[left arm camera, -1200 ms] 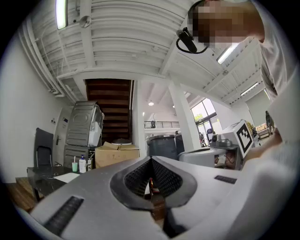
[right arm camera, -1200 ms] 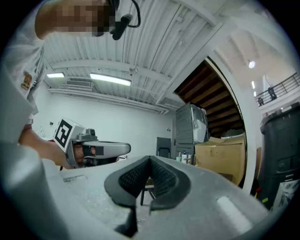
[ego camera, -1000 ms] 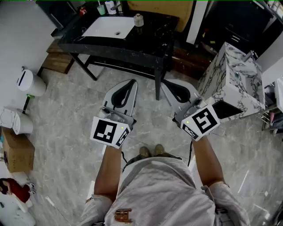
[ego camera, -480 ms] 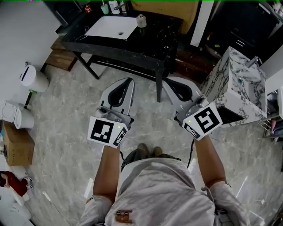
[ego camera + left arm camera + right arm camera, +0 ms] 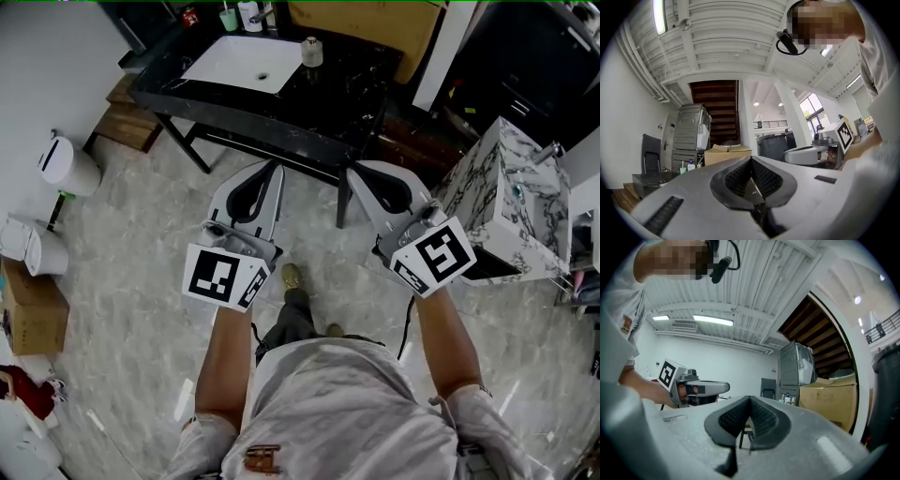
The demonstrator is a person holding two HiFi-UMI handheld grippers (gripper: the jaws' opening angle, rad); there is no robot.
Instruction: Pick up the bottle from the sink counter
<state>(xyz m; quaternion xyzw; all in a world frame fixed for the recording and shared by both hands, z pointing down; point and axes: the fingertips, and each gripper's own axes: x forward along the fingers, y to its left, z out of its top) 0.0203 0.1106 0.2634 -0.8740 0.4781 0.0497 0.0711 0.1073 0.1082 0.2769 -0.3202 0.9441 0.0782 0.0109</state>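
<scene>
Left gripper (image 5: 751, 161) — jaws pressed together, nothing between them. Right gripper (image 5: 750, 400) — likewise closed and empty. Both are held side by side over the grey tiled floor (image 5: 141, 272), short of the black sink counter (image 5: 328, 94). Bottle (image 5: 311, 52) — upright on that counter, just right of the white basin (image 5: 225, 61), well apart from both grippers.

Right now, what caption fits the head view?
Person holds shut left gripper and right gripper facing sink counter with bottle.

Sink counter (image 5: 361, 89) glossy black stone; floor (image 5: 122, 272) polished grey marble tile; cardboard box (image 5: 36, 319) matt brown.
</scene>
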